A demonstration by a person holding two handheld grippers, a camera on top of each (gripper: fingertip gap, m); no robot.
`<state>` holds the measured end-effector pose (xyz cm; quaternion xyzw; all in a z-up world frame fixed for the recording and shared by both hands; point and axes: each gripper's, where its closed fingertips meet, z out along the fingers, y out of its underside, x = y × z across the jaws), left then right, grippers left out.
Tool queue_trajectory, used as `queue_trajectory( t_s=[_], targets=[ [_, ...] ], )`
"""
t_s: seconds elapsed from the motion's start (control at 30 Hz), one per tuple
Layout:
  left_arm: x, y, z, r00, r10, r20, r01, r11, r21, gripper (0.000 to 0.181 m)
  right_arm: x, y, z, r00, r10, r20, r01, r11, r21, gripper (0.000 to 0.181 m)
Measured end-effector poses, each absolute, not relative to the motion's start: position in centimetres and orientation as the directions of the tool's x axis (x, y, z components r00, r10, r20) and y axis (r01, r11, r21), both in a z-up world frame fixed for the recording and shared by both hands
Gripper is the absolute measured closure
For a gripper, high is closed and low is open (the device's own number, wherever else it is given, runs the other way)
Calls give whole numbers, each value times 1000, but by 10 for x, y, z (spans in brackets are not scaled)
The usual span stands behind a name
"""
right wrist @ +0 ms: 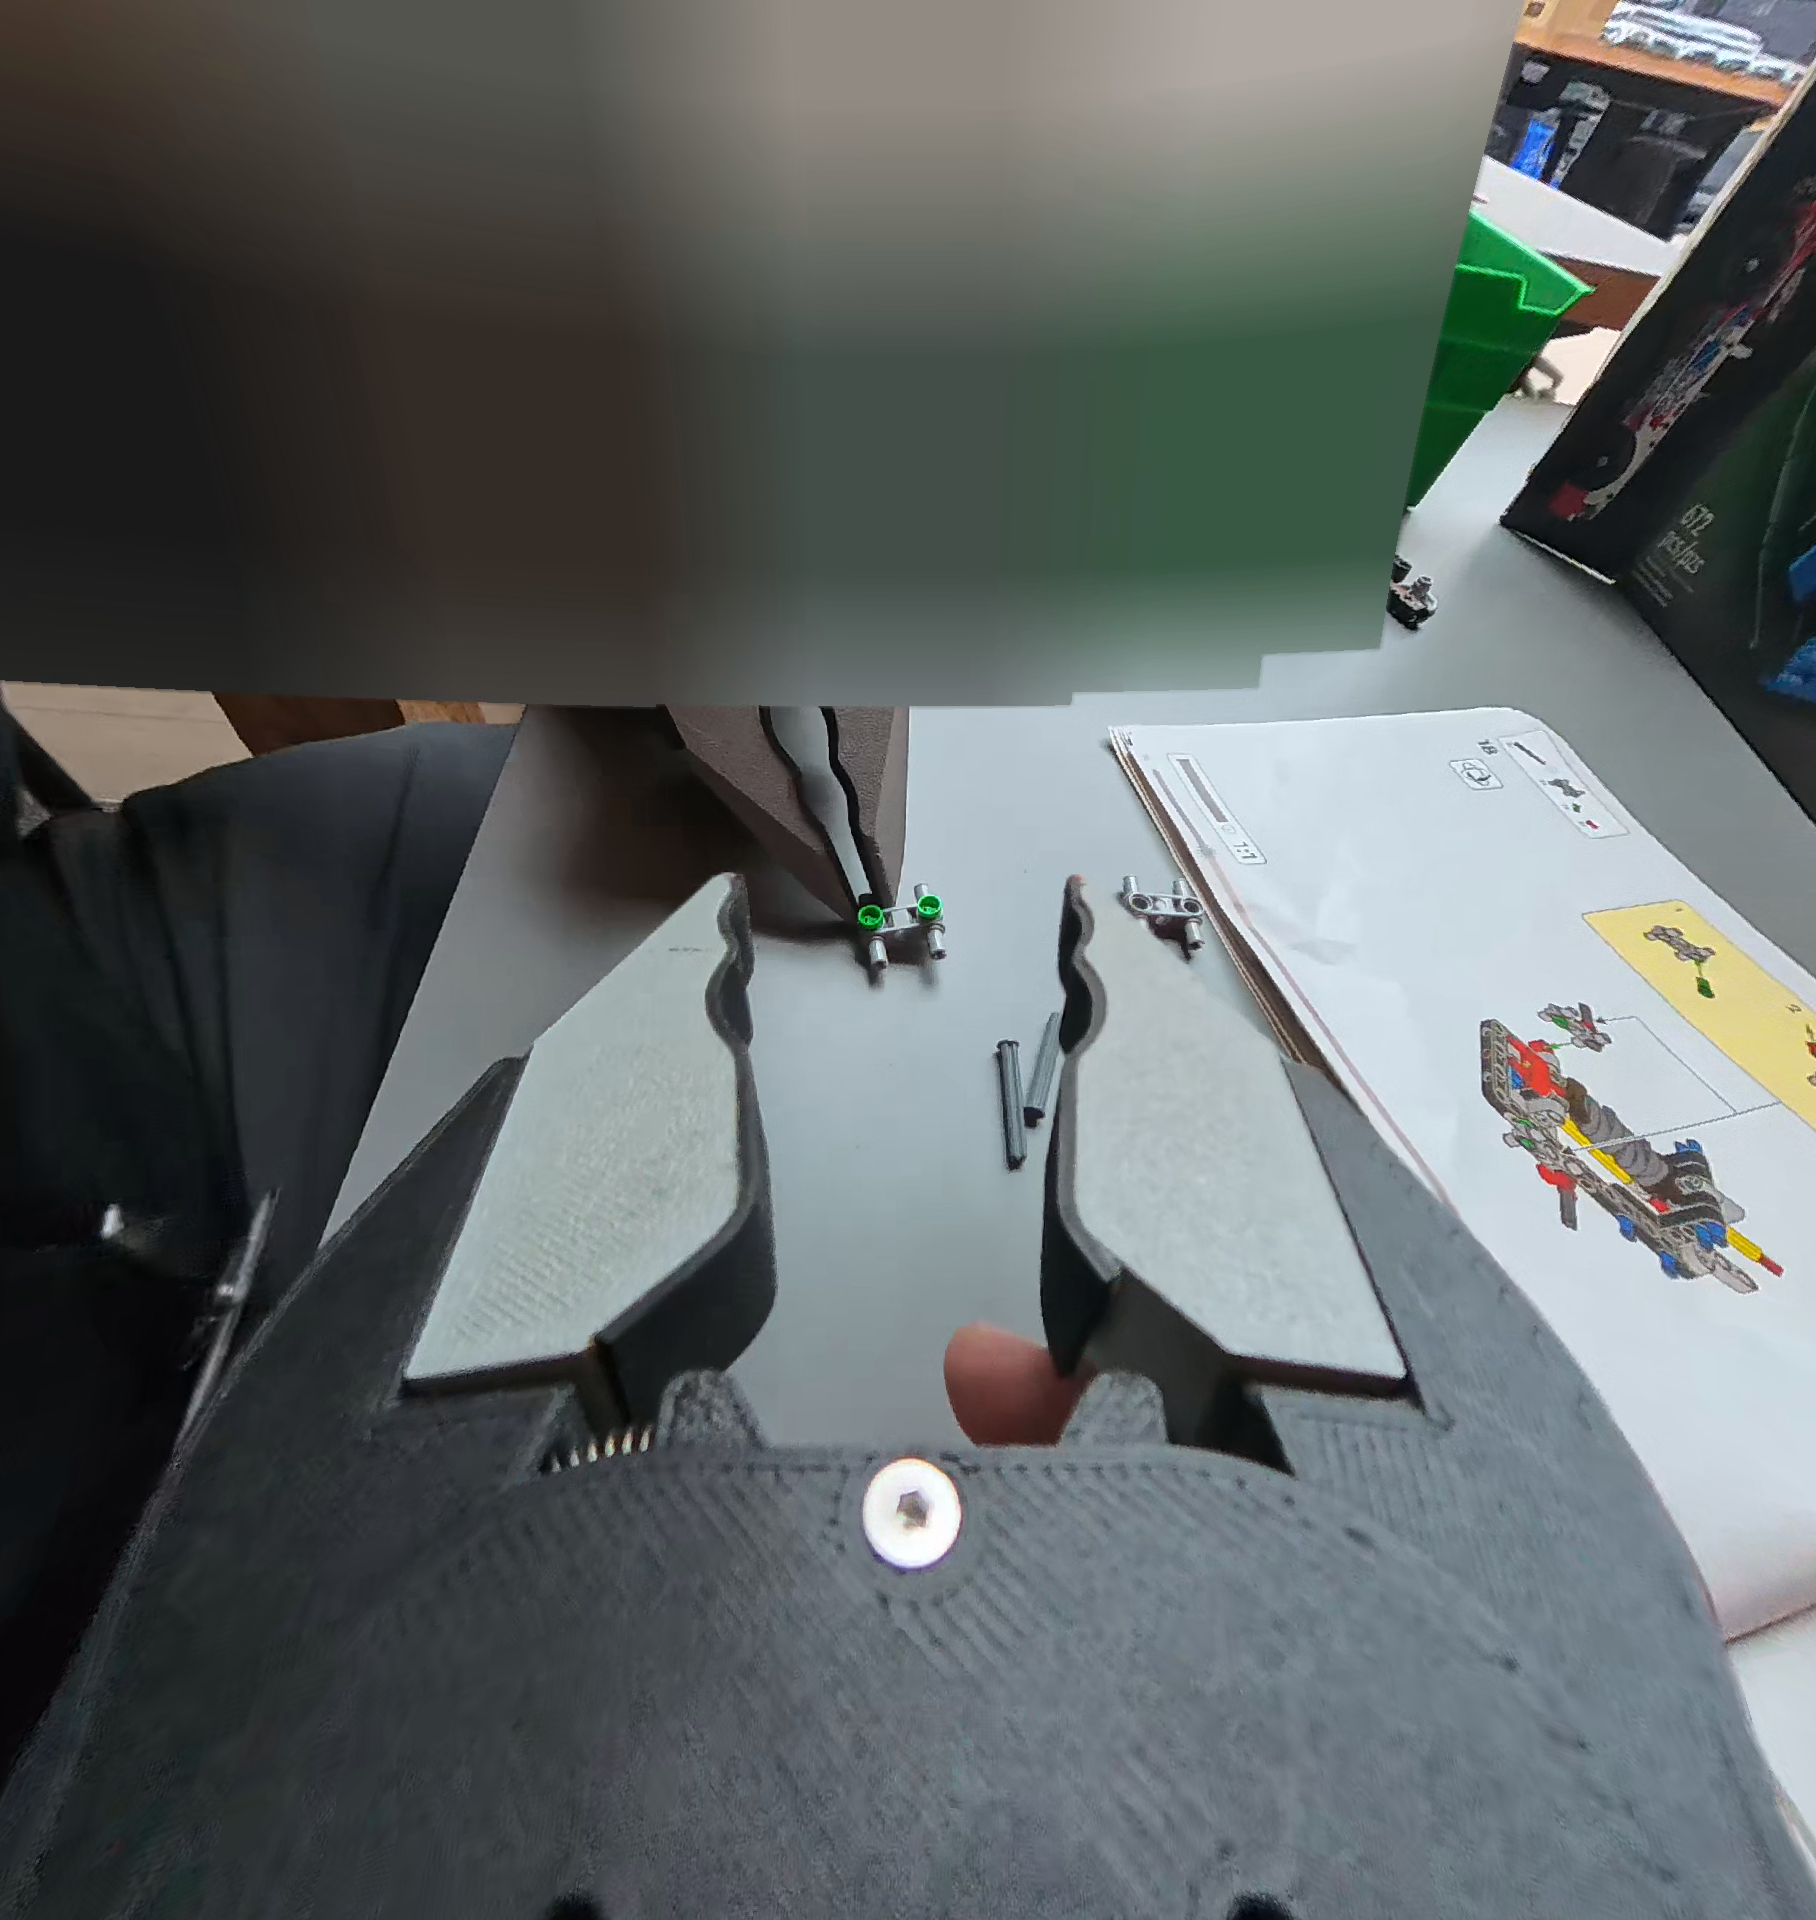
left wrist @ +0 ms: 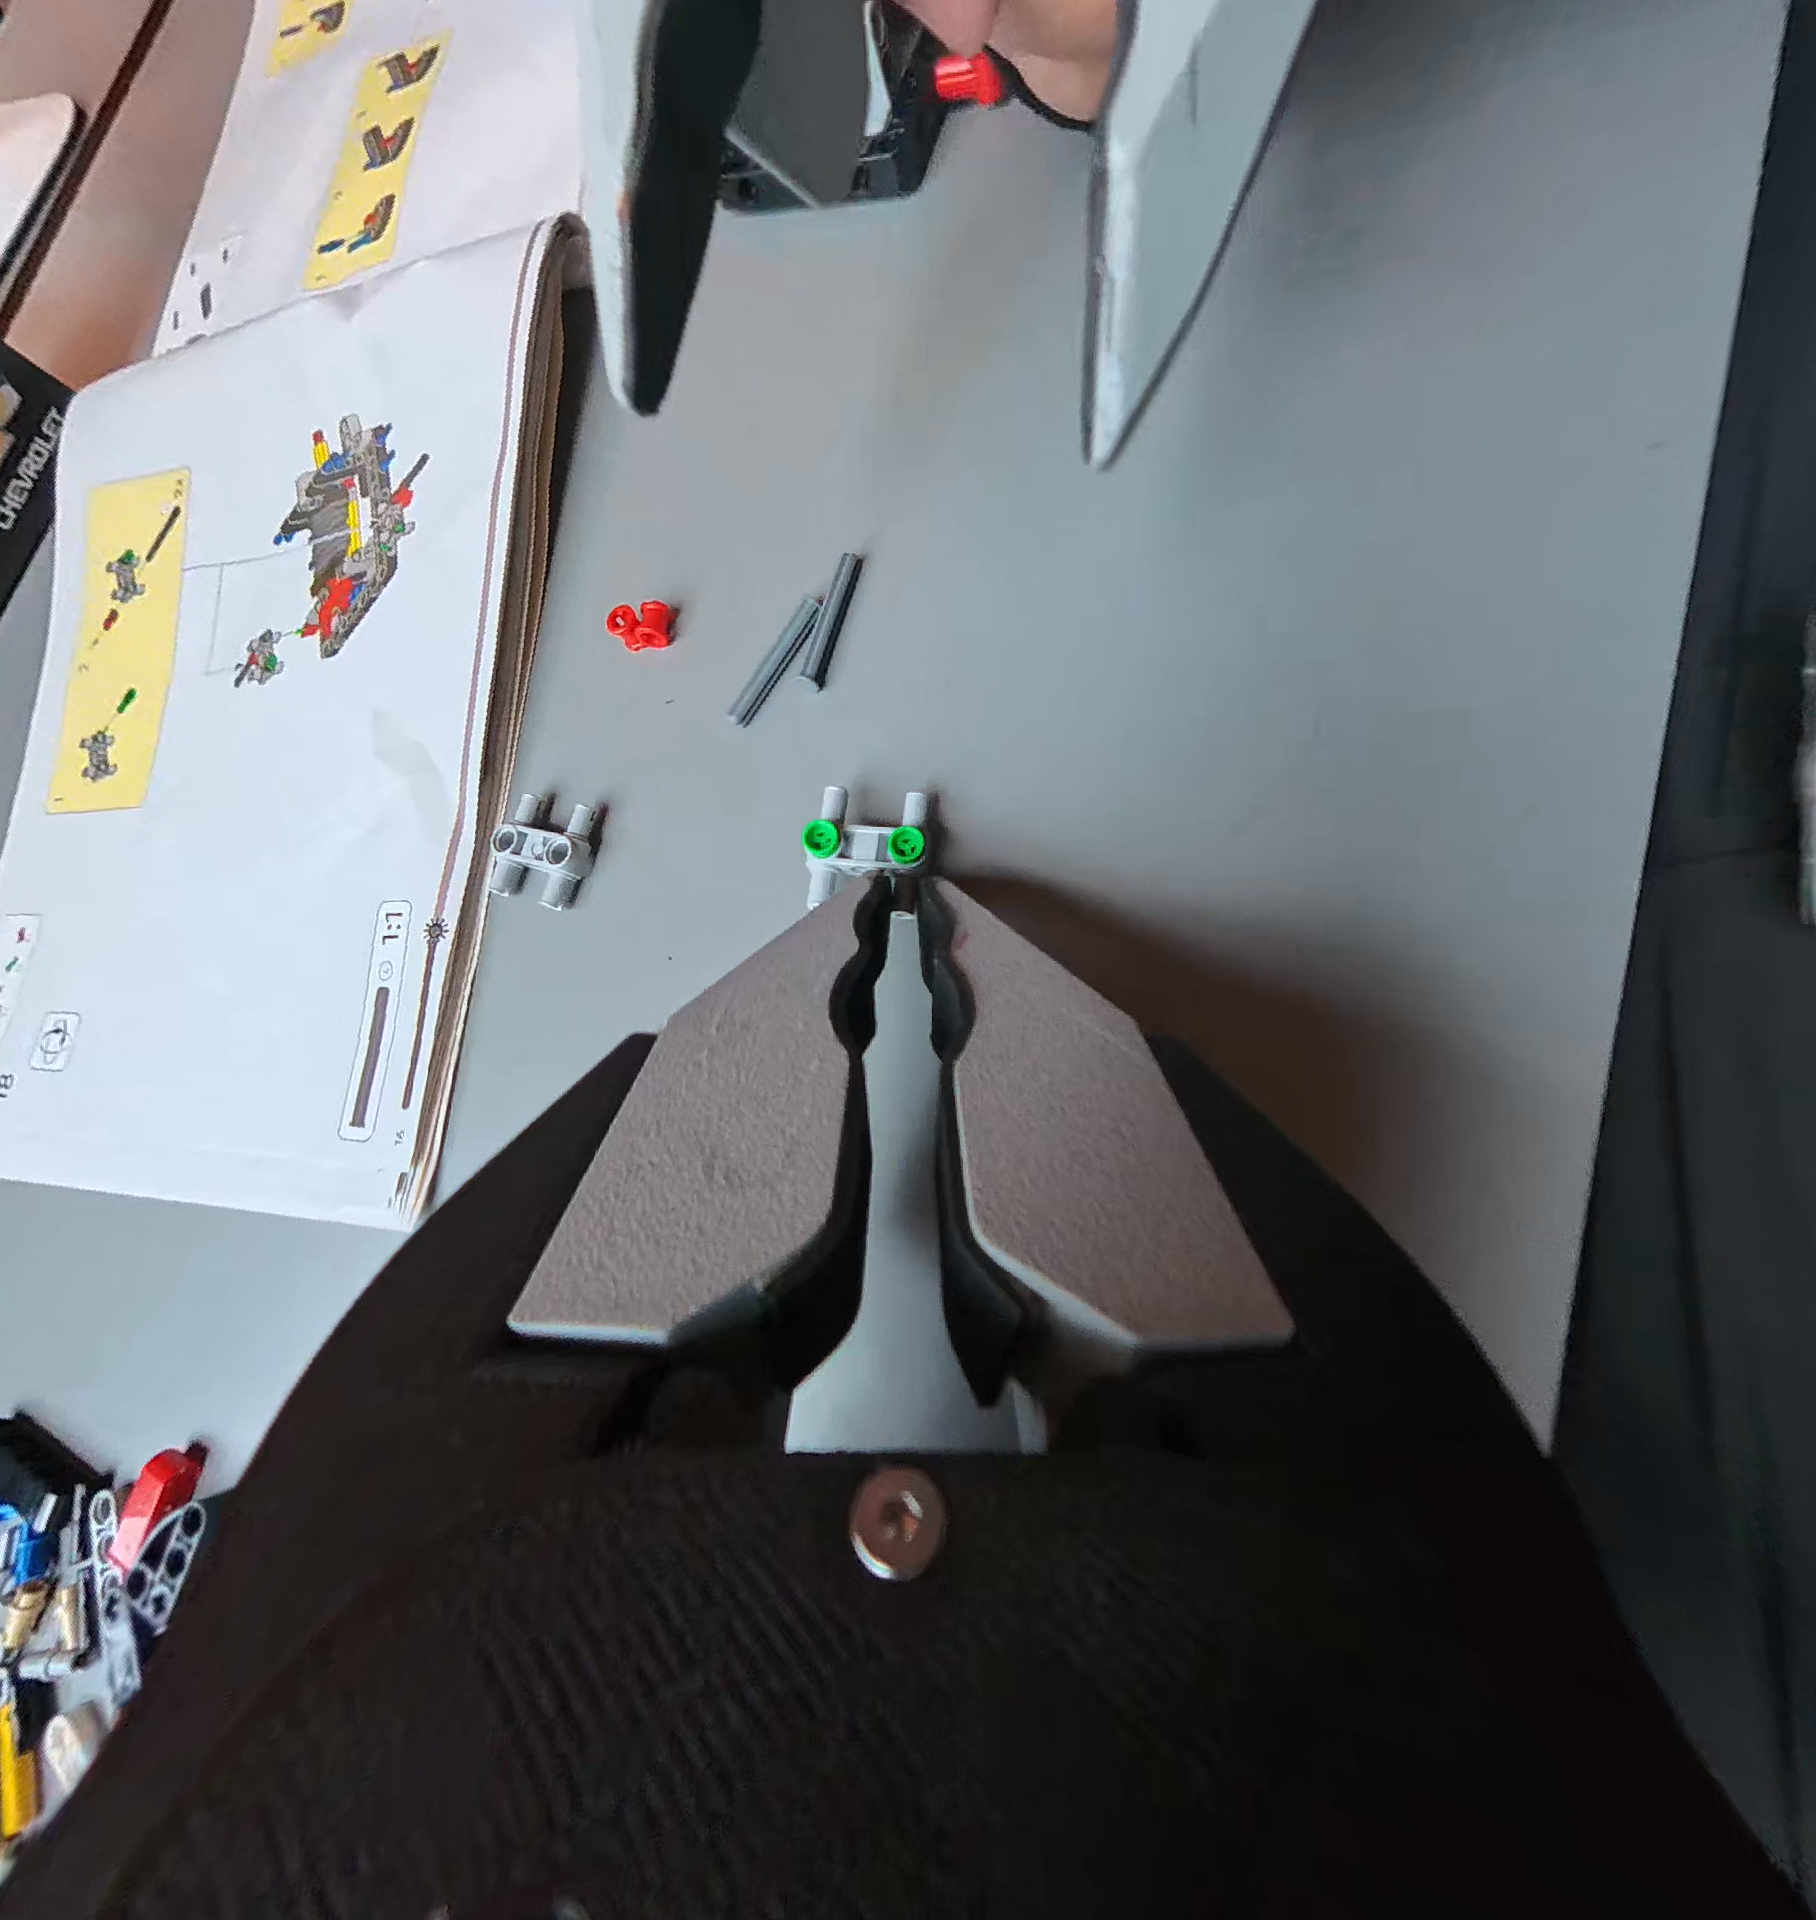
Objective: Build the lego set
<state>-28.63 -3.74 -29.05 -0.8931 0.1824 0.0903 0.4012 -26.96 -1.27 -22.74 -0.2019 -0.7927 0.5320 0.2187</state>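
Observation:
A light grey connector with two green pins [left wrist: 868, 844] lies on the grey table [left wrist: 1247, 727]. My left gripper [left wrist: 896, 896] is shut on its near pin; the same grip shows in the right wrist view [right wrist: 902, 920]. My right gripper [right wrist: 906, 894] is open and empty and hovers above the table, facing the left one. It also shows at the top of the left wrist view [left wrist: 873, 426]. Two dark grey axles [left wrist: 800, 644] lie between the grippers. A small red piece [left wrist: 642, 627] and a second grey connector [left wrist: 549, 852] lie nearby.
The open instruction booklet [left wrist: 260, 727] lies beside the parts. A pile of loose parts [left wrist: 31, 1610] sits at the lower left. The set's dark box [right wrist: 1735, 416] and a green bin [right wrist: 1486, 332] stand behind the booklet. A fingertip [left wrist: 1049, 62] holds a red part [left wrist: 966, 78] behind the right gripper. Some 7 cm of space lies between my two pairs of fingers. The small red piece [left wrist: 642, 627] sits 8 cm or so from the ends of my right fingers.

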Motion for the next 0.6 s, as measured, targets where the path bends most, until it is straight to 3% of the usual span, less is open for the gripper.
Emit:
queue_trajectory(
  t_s=[0.2, 0.23, 0.3, 0.43, 0.6],
  targets=[
    [-283, -37, -291, 930, -294, -219, -359, -608, -708, 178, -276, -4, -220, -800, 580, 152, 59, 329, -943, 125],
    [-282, -37, -290, 934, -302, -191, -343, -610, -714, 175, -277, -2, -219, -798, 585, 146, 60, 318, -946, 125],
    [-284, -36, -287, 945, -290, -149, -302, -609, -733, 148, -279, 2, -218, -791, 597, 131, 70, 300, -951, 125],
    [-282, -35, -288, 944, -316, -97, -282, -614, -737, 145, -282, 6, -216, -785, 613, 93, 92, 263, -960, 126],
    [-282, -35, -279, 938, -301, -170, -319, -561, -764, 134, -283, 16, -199, -759, 647, 74, 68, 191, -979, 125]
  ],
)
